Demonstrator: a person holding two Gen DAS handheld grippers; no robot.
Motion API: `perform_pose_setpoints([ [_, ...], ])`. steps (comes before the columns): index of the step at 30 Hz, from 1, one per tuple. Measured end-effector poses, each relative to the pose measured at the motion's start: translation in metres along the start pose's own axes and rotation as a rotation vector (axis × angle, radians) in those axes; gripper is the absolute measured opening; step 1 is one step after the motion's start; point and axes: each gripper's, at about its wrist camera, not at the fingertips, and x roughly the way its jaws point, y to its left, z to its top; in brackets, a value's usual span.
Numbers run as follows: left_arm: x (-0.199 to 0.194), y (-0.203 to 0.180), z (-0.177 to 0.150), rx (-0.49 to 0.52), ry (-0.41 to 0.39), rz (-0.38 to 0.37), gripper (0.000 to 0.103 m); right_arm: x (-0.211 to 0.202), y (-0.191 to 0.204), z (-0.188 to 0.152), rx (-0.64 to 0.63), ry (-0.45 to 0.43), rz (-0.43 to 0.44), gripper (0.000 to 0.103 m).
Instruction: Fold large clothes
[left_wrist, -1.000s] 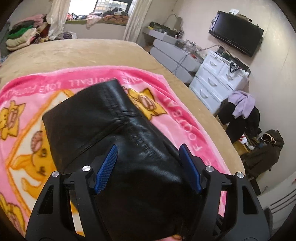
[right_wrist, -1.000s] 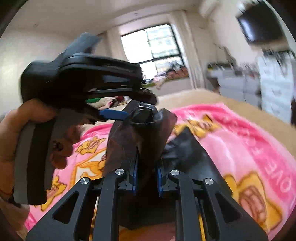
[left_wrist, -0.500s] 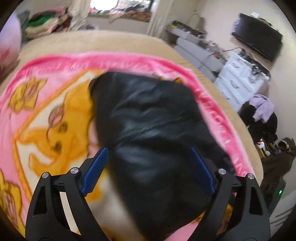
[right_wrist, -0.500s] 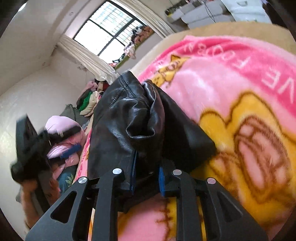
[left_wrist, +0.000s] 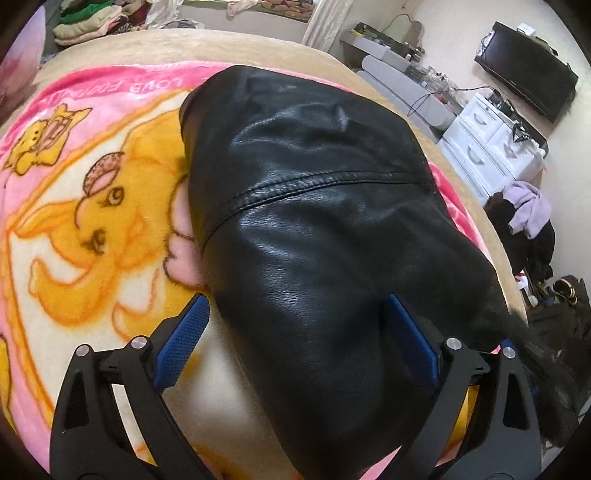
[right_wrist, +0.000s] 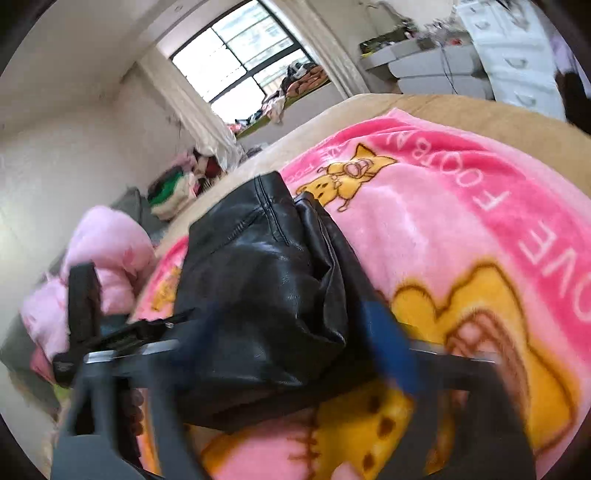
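the left gripper (left_wrist: 295, 332) has its jaws spread wide, one blue pad on each side of the black leather garment (left_wrist: 317, 229), neither pad pinching it. half a second ago they stood the same way, so this side has changed little beyond the camera coming in closer over the bundle. the right gripper (right_wrist: 295, 350) is where the change lies: half a second ago its jaws were together on a bunched fold of the leather, and now they show as a motion-blurred smear with blue pads wide apart, so it has just let go. the blur makes the exact gap hard to read, but they are plainly no longer clamped.

the garment now lies as a thick folded bundle on the pink cartoon blanket (left_wrist: 92, 221), which covers the beige bed (left_wrist: 147, 48). in the left view a stitched seam crosses its upper surface; in the right view the stacked layers and a puffed edge show at the side, so the fold is loose, not pressed flat.

to my judgement the release means a fold has just been laid down, and the piece is well along. what remains is likely smoothing or one more tuck, since stiff leather tends to spring open.

further out, the white drawer chest (left_wrist: 491, 147) stands beside the bed, with a dark television (left_wrist: 528, 88) on the wall above it.
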Motion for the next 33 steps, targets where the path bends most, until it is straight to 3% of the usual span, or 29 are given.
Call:
perform_pose_setpoints([
  [4, -0.002, -0.007, 0.000, 0.007, 0.005, -0.031, 0.093, -0.005, -0.017, 0.010, 0.075, -0.028, 0.050, 0.020],
  [7, 0.003, -0.016, -0.003, 0.045, 0.012, -0.018, 0.093, 0.003, -0.022, 0.012, 0.021, -0.010, -0.060, 0.023],
  [9, 0.009, -0.019, -0.005, 0.057, 0.022, -0.002, 0.093, 0.015, -0.035, 0.004, 0.047, 0.052, -0.075, 0.036],
  [11, 0.012, -0.018, -0.005, 0.042, 0.026, -0.013, 0.093, 0.019, -0.050, 0.002, 0.097, 0.093, -0.084, 0.081],
  [12, 0.013, -0.017, -0.005, 0.032, 0.025, -0.021, 0.093, 0.016, -0.058, 0.002, 0.135, 0.092, -0.080, 0.085],
  [15, 0.011, -0.012, -0.005, 0.026, 0.024, -0.027, 0.093, 0.018, -0.069, -0.001, 0.190, 0.128, 0.019, 0.079],
  [18, 0.013, -0.011, -0.006, 0.033, 0.035, -0.022, 0.093, 0.029, -0.071, -0.008, 0.210, 0.168, 0.049, 0.060],
  [19, 0.013, -0.010, -0.006, 0.031, 0.036, -0.024, 0.093, 0.029, -0.068, -0.009, 0.211, 0.163, 0.063, 0.048],
  [20, 0.012, -0.009, -0.005, 0.026, 0.037, -0.024, 0.093, 0.027, -0.065, -0.010, 0.209, 0.158, 0.097, 0.047],
  [24, 0.005, 0.001, 0.001, 0.037, 0.036, 0.006, 0.093, 0.024, -0.059, -0.024, 0.259, 0.170, 0.156, 0.047],
  [30, -0.003, 0.016, 0.006, 0.091, 0.029, 0.084, 0.094, 0.016, -0.010, -0.046, 0.162, 0.162, 0.087, 0.047],
  [31, -0.001, 0.017, 0.005, 0.091, 0.038, 0.079, 0.094, 0.015, -0.004, -0.048, 0.135, 0.153, 0.056, 0.048],
  [33, 0.002, 0.018, 0.003, 0.077, 0.046, 0.054, 0.095, 0.012, -0.001, -0.048, 0.101, 0.157, 0.002, 0.063],
])
